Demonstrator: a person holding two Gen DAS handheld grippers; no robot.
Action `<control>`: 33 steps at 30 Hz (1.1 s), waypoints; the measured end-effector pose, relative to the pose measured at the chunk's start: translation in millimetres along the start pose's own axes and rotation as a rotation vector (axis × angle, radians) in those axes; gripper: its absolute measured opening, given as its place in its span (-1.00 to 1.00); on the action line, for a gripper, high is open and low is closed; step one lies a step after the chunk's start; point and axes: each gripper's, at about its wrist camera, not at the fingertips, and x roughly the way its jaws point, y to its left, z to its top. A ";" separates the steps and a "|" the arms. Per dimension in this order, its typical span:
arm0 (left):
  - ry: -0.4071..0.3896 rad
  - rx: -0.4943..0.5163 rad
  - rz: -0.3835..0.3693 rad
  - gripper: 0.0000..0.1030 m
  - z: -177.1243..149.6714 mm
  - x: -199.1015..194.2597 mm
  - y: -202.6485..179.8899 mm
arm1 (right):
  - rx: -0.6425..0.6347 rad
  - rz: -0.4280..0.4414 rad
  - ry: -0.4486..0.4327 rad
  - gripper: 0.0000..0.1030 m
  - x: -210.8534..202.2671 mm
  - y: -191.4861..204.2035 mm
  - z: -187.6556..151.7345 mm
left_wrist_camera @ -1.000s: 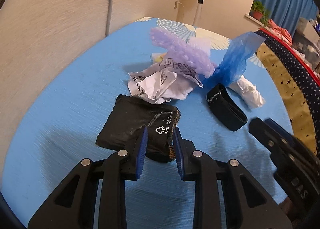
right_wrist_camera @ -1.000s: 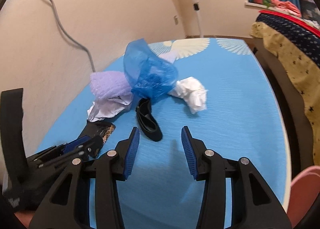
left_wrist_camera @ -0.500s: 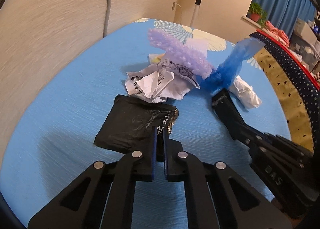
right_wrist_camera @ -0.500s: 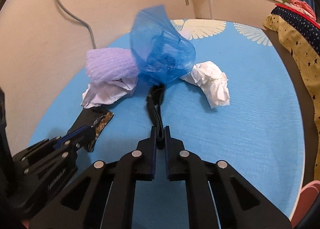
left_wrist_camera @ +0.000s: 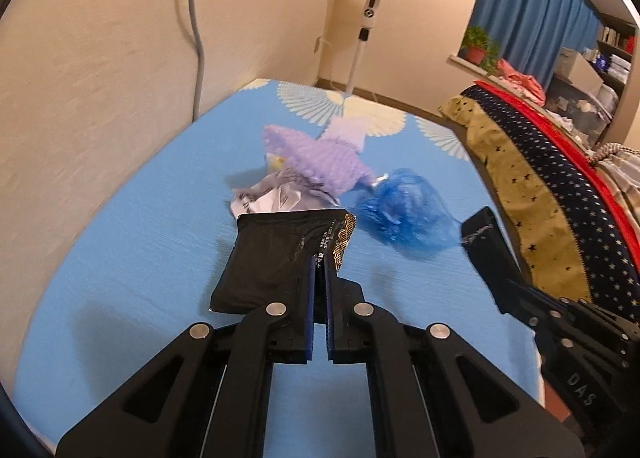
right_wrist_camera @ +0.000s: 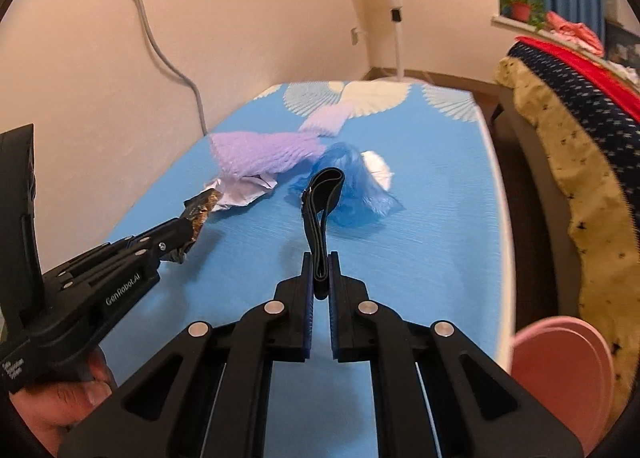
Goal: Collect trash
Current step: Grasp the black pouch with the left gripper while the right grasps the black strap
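Gripping now, both tools have lifted their pieces off the blue tablecloth (left_wrist_camera: 120, 250): left gripper (left_wrist_camera: 319, 278) clamps the flat black foil packet (left_wrist_camera: 276, 258), right gripper (right_wrist_camera: 321, 278) pinches the black elastic band (right_wrist_camera: 320, 210). The pile remains; I judge both are ready for disposal.

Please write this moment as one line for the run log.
left tongs: shut on black wrapper | right tongs: shut on black strap | both lifted off blue table

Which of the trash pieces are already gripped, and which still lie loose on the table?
The left gripper pinches the black foil wrapper; the right gripper pinches the black band. Purple foam netting, crumpled paper and blue plastic bag lie loose.
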 end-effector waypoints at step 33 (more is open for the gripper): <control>-0.084 0.131 -0.164 -0.93 -35.4 -103.3 -59.2 | 0.128 -0.189 -0.209 -0.86 -169.7 -52.2 -55.2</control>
